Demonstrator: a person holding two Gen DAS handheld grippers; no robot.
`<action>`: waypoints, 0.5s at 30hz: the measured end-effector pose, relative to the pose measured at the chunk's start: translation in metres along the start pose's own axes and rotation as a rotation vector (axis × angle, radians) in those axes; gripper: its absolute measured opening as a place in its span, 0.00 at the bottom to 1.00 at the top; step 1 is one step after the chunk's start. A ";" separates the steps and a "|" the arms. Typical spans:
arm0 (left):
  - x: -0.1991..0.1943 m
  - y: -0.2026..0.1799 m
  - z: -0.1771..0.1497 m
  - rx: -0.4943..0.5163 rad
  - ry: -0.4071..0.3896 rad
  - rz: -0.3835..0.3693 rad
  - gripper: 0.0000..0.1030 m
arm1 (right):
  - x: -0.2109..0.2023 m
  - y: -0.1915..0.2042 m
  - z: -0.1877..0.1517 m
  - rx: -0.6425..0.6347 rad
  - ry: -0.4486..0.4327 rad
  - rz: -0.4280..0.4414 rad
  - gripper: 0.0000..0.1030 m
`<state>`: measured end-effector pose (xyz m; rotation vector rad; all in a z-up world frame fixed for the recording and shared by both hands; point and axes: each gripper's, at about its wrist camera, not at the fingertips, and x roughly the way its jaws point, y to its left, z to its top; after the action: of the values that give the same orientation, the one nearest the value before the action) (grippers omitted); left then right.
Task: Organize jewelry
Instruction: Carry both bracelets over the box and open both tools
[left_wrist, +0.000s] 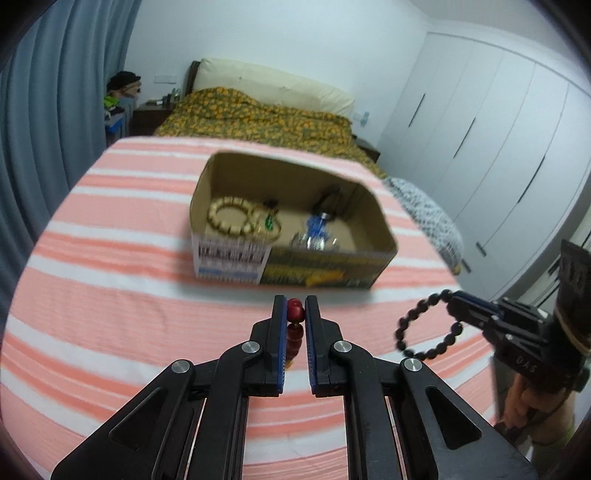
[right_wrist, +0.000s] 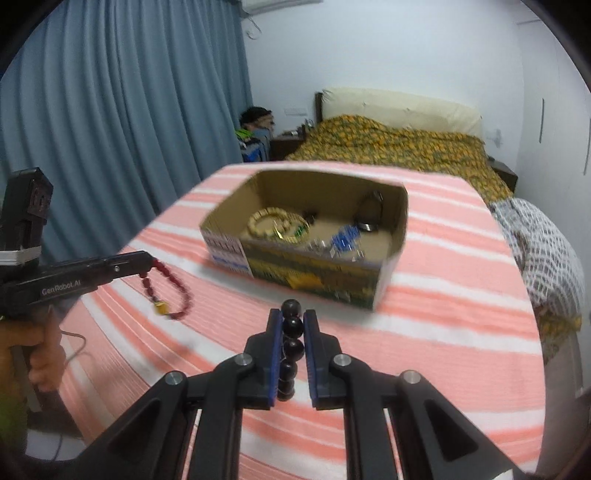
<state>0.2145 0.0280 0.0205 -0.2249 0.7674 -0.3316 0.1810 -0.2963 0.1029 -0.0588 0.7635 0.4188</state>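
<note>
Both tools grip bracelets above the striped bench: left tool (left_wrist: 295, 314) clamps the red bracelet (right_wrist: 168, 286), right tool (right_wrist: 292, 325) the black bracelet (left_wrist: 424, 328). Several pieces already lie in the far cardboard box (left_wrist: 229, 258); these two remain outside.

Your left gripper (right_wrist: 147, 264) bore "GenRobot.AI" in pale letters along its black side. Your right gripper (left_wrist: 452, 301) showed "UAS" on its body (partly readable). The cardboard box (left_wrist: 321, 271) carried printed labels, too blurred to read.

The box's (left_wrist: 236, 264) printed label is blurred, unreadable.
</note>
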 end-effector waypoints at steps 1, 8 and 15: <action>-0.003 -0.001 0.009 0.003 -0.008 -0.008 0.07 | -0.003 0.002 0.008 -0.012 -0.010 0.009 0.11; 0.005 -0.012 0.087 0.065 -0.043 -0.016 0.07 | 0.003 0.007 0.078 -0.051 -0.062 0.043 0.12; 0.058 -0.010 0.134 0.071 -0.004 -0.010 0.07 | 0.057 -0.011 0.140 -0.017 -0.026 0.058 0.12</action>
<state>0.3469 0.0071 0.0803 -0.1631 0.7490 -0.3674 0.3144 -0.2583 0.1647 -0.0466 0.7372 0.4807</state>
